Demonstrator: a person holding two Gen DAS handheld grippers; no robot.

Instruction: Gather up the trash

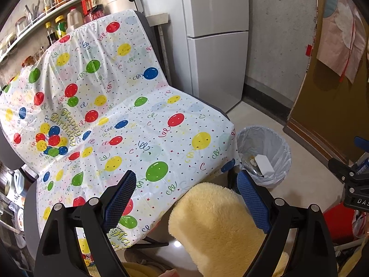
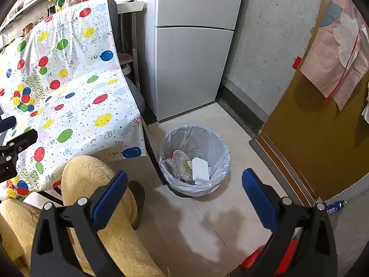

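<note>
Right now I have both grippers spread wide with nothing between the fingers — the left gripper (image 1: 186, 184) hangs over the chair's balloon-print cover (image 1: 129, 120) and my leg in yellow fleece (image 1: 214, 226), while the right gripper (image 2: 184, 184) points down at the floor (image 2: 207, 226) just short of the bin (image 2: 196, 159). I judge they are held apart and high because there is nothing to carry at the moment; the cover looks bare of litter.

The bin stands on the floor beside the chair, in front of the fridge (image 2: 191, 64). It is round, lined with a thin pale bag folded over the rim, and already holds a white box (image 2: 200, 169) and crumpled clear plastic (image 2: 178, 161) — partly full. A small blue can (image 2: 334, 206) lies by the door, possibly still to collect.
</note>
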